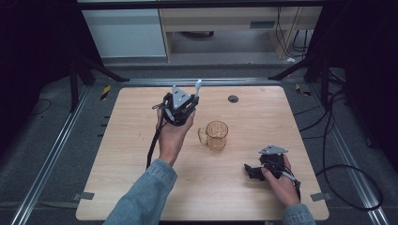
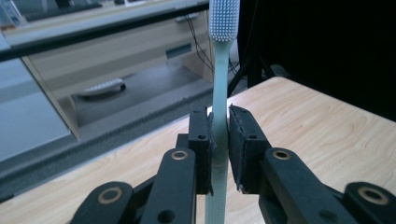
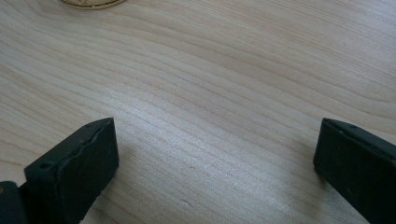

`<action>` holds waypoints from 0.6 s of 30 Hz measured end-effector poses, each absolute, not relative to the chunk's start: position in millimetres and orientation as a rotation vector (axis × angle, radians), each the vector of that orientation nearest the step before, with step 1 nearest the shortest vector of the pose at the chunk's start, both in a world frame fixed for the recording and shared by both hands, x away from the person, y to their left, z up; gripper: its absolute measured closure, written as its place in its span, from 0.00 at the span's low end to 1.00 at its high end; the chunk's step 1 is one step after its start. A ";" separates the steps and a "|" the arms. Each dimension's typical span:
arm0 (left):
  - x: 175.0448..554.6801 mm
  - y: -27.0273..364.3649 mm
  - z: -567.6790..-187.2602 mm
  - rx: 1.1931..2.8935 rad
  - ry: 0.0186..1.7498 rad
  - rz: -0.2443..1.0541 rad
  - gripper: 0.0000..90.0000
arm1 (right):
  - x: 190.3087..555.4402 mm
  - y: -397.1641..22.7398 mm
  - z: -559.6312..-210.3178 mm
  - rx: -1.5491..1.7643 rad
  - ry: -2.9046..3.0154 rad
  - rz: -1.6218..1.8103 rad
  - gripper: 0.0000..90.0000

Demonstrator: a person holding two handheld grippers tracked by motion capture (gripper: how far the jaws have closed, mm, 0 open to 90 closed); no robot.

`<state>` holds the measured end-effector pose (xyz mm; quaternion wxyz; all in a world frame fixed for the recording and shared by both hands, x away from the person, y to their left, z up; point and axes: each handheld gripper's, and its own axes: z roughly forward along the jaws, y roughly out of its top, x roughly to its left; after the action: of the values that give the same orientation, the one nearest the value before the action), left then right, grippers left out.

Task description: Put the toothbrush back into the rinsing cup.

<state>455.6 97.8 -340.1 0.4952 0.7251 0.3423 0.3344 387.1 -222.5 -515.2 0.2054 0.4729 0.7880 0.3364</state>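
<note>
Nearest you, at about five o'clock on the wooden table (image 1: 141, 187), your right gripper (image 1: 252, 171) lies low on the surface under your hand, its jaws pointing toward nine o'clock. In the right gripper view its two black pads (image 3: 74, 172) stand wide apart with nothing but bare wood grain between them, so that gripper holds nothing. At the twelve o'clock edge of that view you can just see a curved amber rim.

Farther in, near the table's middle, the amber glass mug (image 1: 215, 135) stands upright, its handle turned toward nine o'clock. It is well apart from your right gripper and just beside your left wrist.

Beyond it, at about eleven o'clock from the mug, your left gripper (image 1: 185, 104) is raised above the table in your left hand (image 1: 172, 133), the denim sleeve (image 1: 143, 197) trailing back to six o'clock. Its jaws are clamped tight on the handle of a pale toothbrush (image 2: 220, 93), which stands upright between the pads with its white bristle head at twelve o'clock, clear of the table and not over the mug.

At the far edge, near twelve o'clock, a small dark round grommet (image 1: 233, 99) sits in the tabletop.
</note>
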 end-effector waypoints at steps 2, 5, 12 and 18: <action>454.0 96.2 -340.4 1.735 0.818 0.814 0.88 | 387.1 -222.5 -515.2 1.317 2.197 0.938 0.00; 451.6 94.6 -340.6 1.700 0.802 0.819 0.88 | 387.0 -222.5 -515.2 1.317 2.198 0.938 0.00; 447.6 87.8 -340.4 1.672 0.774 0.821 0.88 | 387.0 -222.5 -515.2 1.317 2.199 0.938 0.00; 444.8 86.9 -343.9 1.651 0.770 0.832 0.88 | 387.0 -222.4 -515.2 1.315 2.200 0.938 0.00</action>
<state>444.8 86.9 -343.9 0.5389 0.6944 0.3239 0.3499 387.0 -222.4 -515.2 0.2049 0.4716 0.7889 0.3364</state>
